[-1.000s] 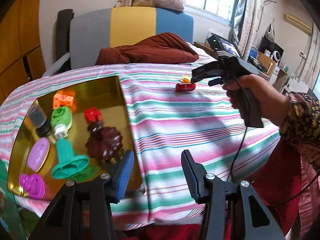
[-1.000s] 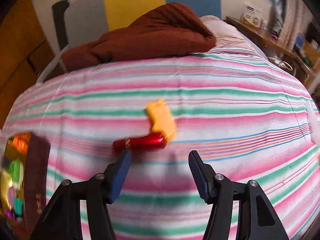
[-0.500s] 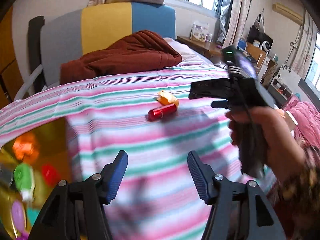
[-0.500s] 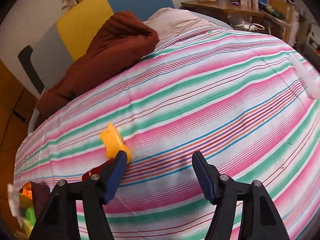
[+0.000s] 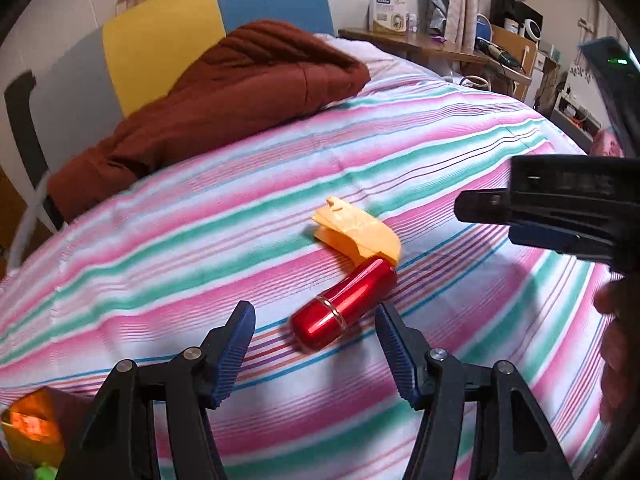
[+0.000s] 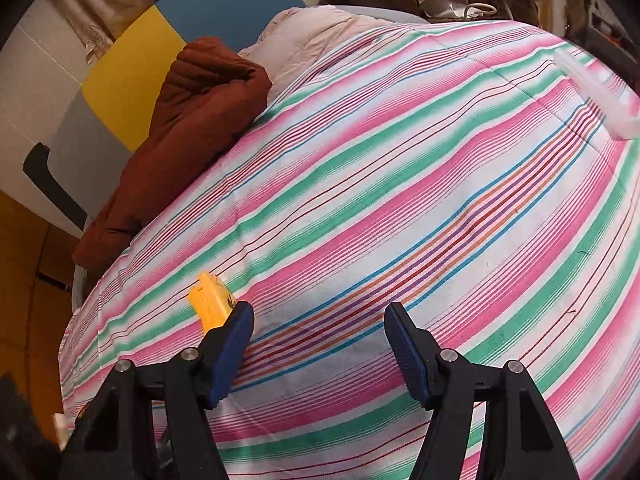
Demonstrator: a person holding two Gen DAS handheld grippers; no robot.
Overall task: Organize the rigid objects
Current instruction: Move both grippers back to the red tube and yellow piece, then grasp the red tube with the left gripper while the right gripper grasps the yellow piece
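Observation:
A shiny red cylinder [image 5: 344, 310] lies on the striped bedspread [image 5: 160, 264], touching a yellow plastic piece [image 5: 356, 234] just behind it. My left gripper [image 5: 314, 334] is open and empty, with its jaws on either side of the near end of the red cylinder. My right gripper [image 6: 318, 338] is open and empty above the cloth; its body [image 5: 560, 208] shows at the right of the left wrist view. In the right wrist view the yellow piece [image 6: 210, 304] sits just behind the left fingertip; the red cylinder is hidden there.
A brown folded blanket [image 5: 224, 92] lies at the back against a grey, yellow and blue headboard [image 5: 160, 36]. The corner of a gold tray with an orange toy [image 5: 30, 426] shows at lower left. A clear plastic box [image 6: 600, 92] lies at the bed's right edge.
My left gripper has swung from the gold tray to the red cylinder and closed in on it. My right gripper has drawn away to the right of the two objects.

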